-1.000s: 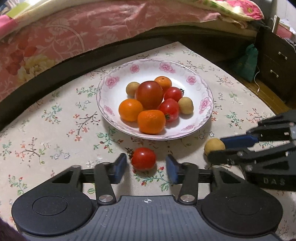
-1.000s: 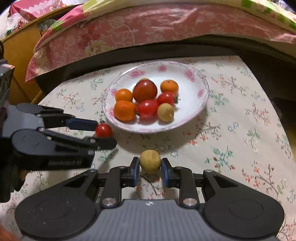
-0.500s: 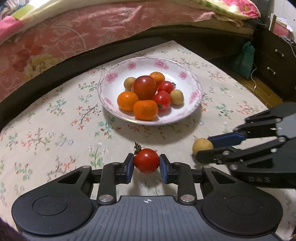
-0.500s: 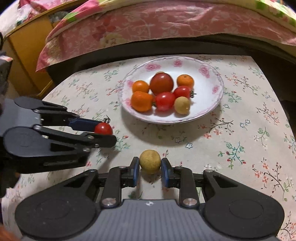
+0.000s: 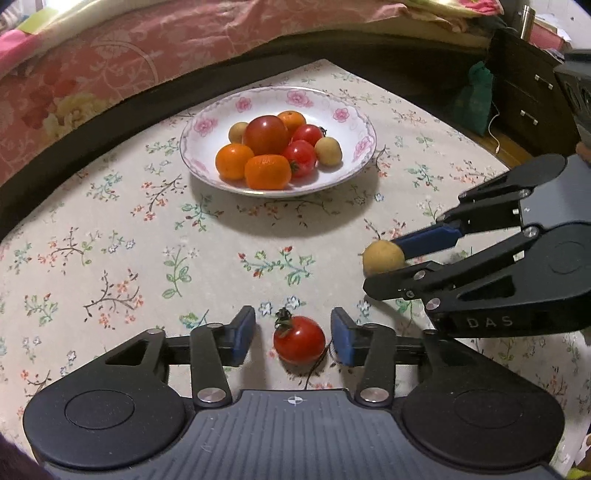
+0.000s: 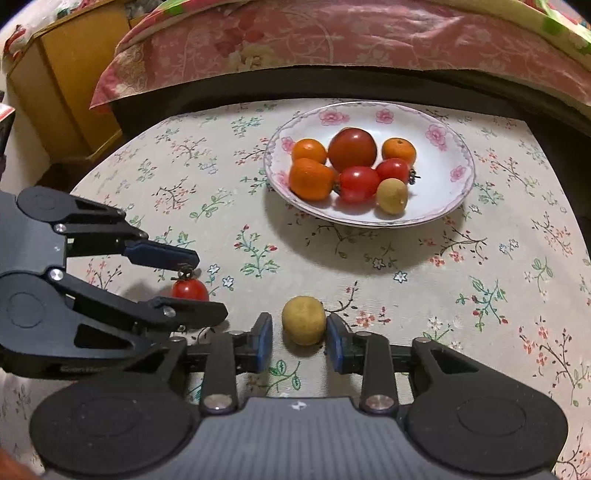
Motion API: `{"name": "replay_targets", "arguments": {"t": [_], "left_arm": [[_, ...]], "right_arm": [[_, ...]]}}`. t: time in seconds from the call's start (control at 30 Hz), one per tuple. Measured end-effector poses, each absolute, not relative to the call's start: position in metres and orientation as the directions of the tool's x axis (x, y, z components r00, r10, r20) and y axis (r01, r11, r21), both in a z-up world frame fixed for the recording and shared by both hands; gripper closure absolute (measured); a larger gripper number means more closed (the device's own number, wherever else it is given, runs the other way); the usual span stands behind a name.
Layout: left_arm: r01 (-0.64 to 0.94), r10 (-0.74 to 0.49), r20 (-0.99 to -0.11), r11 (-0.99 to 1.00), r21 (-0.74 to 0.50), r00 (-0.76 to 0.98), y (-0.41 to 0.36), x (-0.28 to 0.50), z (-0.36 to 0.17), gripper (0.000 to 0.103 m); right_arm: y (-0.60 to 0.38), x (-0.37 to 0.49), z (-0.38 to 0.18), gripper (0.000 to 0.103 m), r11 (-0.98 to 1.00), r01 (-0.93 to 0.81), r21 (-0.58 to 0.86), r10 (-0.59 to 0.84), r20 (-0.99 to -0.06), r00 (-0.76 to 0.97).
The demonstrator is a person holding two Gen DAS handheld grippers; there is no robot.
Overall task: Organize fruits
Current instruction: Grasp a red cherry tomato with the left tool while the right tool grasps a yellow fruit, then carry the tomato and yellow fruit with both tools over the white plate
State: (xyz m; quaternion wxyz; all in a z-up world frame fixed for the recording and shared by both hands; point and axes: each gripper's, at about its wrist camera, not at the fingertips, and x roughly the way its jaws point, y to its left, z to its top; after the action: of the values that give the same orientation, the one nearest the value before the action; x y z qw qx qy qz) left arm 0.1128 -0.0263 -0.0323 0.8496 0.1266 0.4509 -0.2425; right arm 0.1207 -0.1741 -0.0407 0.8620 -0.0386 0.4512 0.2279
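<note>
- Two handheld grippers are working low over a floral tablecloth (image 5: 110,229), side by side.
- Left gripper (image 5: 293,338): the jaws are standing released, with a gap showing on each side of a cherry tomato (image 5: 299,344) that is resting on the cloth at lower centre of the left wrist view. In the right wrist view the same tomato (image 6: 190,288) is sitting between the left gripper's (image 6: 201,284) blue-padded fingers at centre left.
- Right gripper (image 6: 299,338): the jaws are standing parted around a small yellow-brown round fruit (image 6: 304,320); the right pad is lying just beside it, and contact cannot be told. In the left wrist view this fruit (image 5: 383,256) is appearing at the right edge, at the tips of the right gripper (image 5: 388,266).
- Remaining fruit is lying in a pink-flowered white plate (image 5: 332,110) at upper centre: three oranges, one large tomato (image 5: 265,134), two smaller tomatoes and two yellow-brown fruits.
- Beyond the tablecloth, a pink floral bedcover (image 6: 295,33) is spanning the top of both views.
</note>
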Motion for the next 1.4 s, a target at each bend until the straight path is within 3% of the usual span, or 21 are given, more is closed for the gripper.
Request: {"name": "replay_targets", "arguments": {"t": [0.13,1.0,1.2,1.3,1.4], "left_arm": [[0.531,-0.294,-0.833,0.848,-0.001,0.469,-0.022,0.107,-0.033,0.044],[0.525,-0.289,-0.839,0.851,-0.004,0.462,-0.026,0.111,-0.034,0.044],[0.518,-0.282,-0.84,0.855,-0.002,0.463,-0.025,0.112,-0.034,0.05],[0.519,-0.292,-0.84,0.855,-0.014,0.457,-0.025,0.113,-0.033,0.064],[0.528,-0.278,-0.841,0.849,0.011,0.464,-0.029,0.112,-0.032,0.066]], "right_arm": [[-0.17,0.118,-0.041,0.063,0.887,-0.445,0.12,0.354,-0.796,0.491],[-0.168,0.12,-0.04,0.062,0.894,-0.439,0.088,0.33,-0.792,0.514],[-0.164,0.12,-0.04,0.071,0.893,-0.449,0.037,0.297,-0.799,0.524],[-0.166,0.122,-0.04,0.076,0.897,-0.441,0.042,0.295,-0.8,0.522],[-0.166,0.122,-0.04,0.076,0.896,-0.442,0.043,0.295,-0.801,0.521]]}}
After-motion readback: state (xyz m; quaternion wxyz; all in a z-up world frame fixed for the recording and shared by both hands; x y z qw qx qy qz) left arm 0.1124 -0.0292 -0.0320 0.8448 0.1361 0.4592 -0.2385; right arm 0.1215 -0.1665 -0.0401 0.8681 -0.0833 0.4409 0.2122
